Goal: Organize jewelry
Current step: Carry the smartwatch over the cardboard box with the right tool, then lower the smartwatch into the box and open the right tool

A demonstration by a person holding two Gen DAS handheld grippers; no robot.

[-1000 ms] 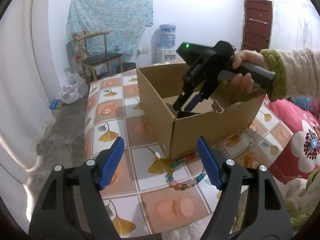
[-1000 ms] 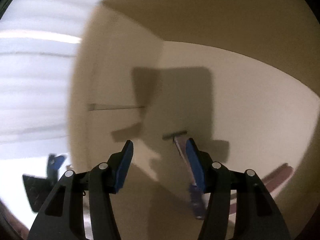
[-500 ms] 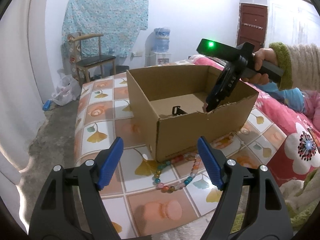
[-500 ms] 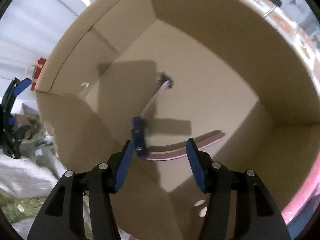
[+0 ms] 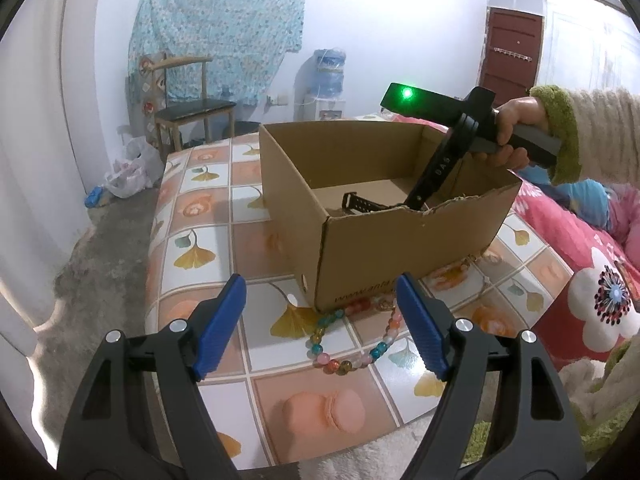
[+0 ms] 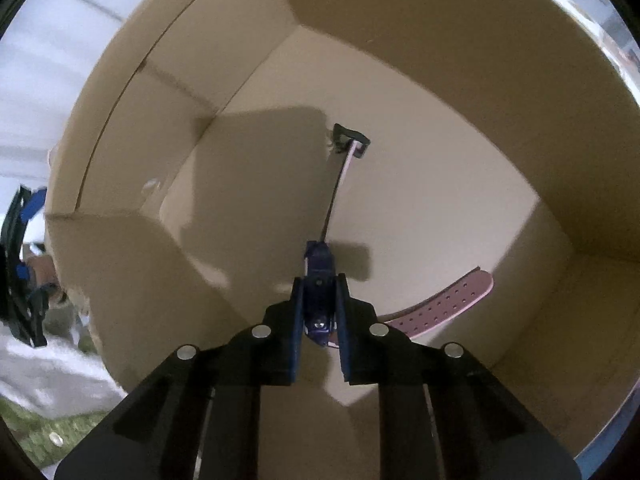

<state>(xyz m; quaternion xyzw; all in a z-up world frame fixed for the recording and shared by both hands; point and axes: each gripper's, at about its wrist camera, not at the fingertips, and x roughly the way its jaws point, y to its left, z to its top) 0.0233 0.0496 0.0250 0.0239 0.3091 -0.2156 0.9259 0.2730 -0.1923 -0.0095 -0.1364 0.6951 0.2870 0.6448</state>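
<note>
An open cardboard box [image 5: 400, 248] stands on the tiled table. In the right wrist view my right gripper [image 6: 319, 304] points down into it, and its jaws are closing, with the pads against the dark blue case of a watch [image 6: 318, 268]. The watch's perforated maroon strap [image 6: 440, 300] lies on the box floor, and its black buckle [image 6: 352, 140] is at the far end. In the left wrist view a hand [image 5: 516, 120] holds that gripper over the box's right side. My left gripper [image 5: 320, 328] is open, just above a multicoloured bead bracelet [image 5: 344, 360] lying against the box's front corner.
The table [image 5: 200, 208] has a ginkgo-leaf tile cloth, and its left edge drops to a concrete floor. A wooden chair [image 5: 192, 108] and a water dispenser [image 5: 328, 80] stand behind. A red floral blanket [image 5: 600, 292] lies to the right.
The right gripper's jaws went from wide apart to narrow around the watch case, and it tipped to look further down into the box. The left gripper barely moved.
</note>
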